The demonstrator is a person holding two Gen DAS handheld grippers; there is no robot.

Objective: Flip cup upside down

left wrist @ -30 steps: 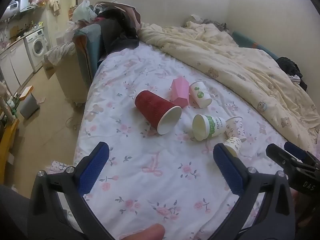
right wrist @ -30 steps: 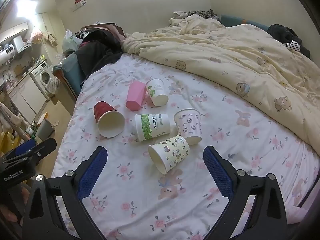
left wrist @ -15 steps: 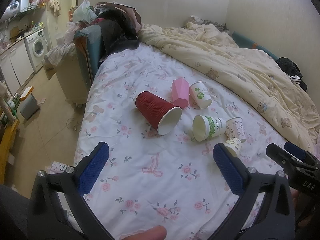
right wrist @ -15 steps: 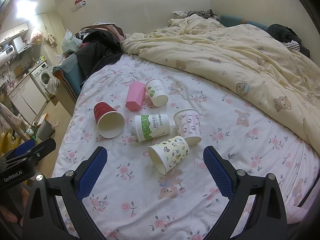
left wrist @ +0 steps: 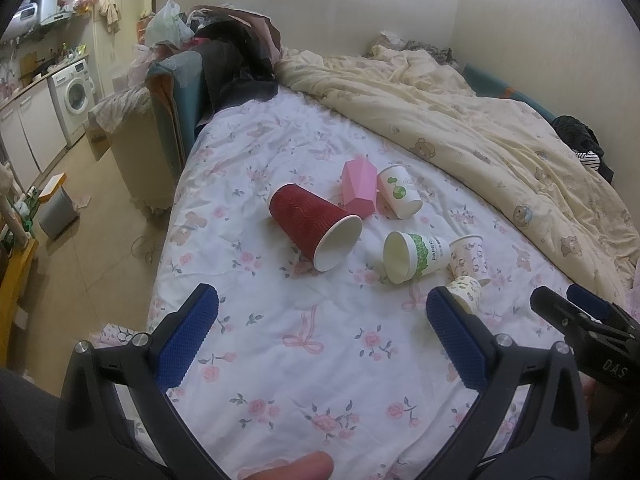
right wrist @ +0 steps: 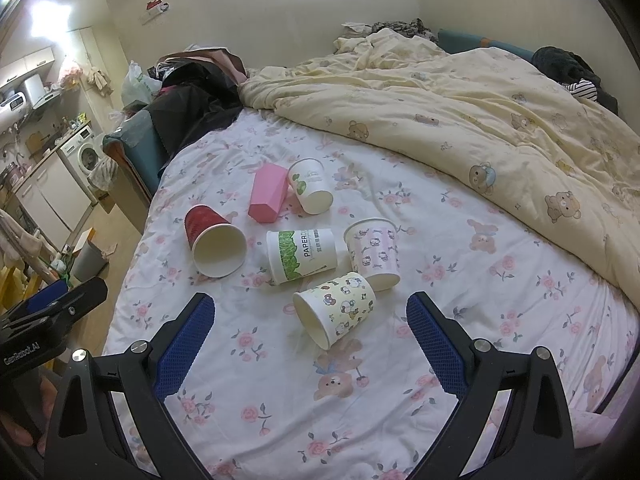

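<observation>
The cartoon cup [right wrist: 335,310] is lying on its side on the bed [right wrist: 460,280], mouth facing near-left, and I'm holding my right claw [right wrist: 310,336], spread wide, just short of it; my left claw [left wrist: 320,336], also spread, is sitting farther off.

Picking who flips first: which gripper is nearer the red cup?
Left. The left gripper faces the red cup almost straight ahead; the right gripper sits farther off, with the cup ahead to its left.
</observation>
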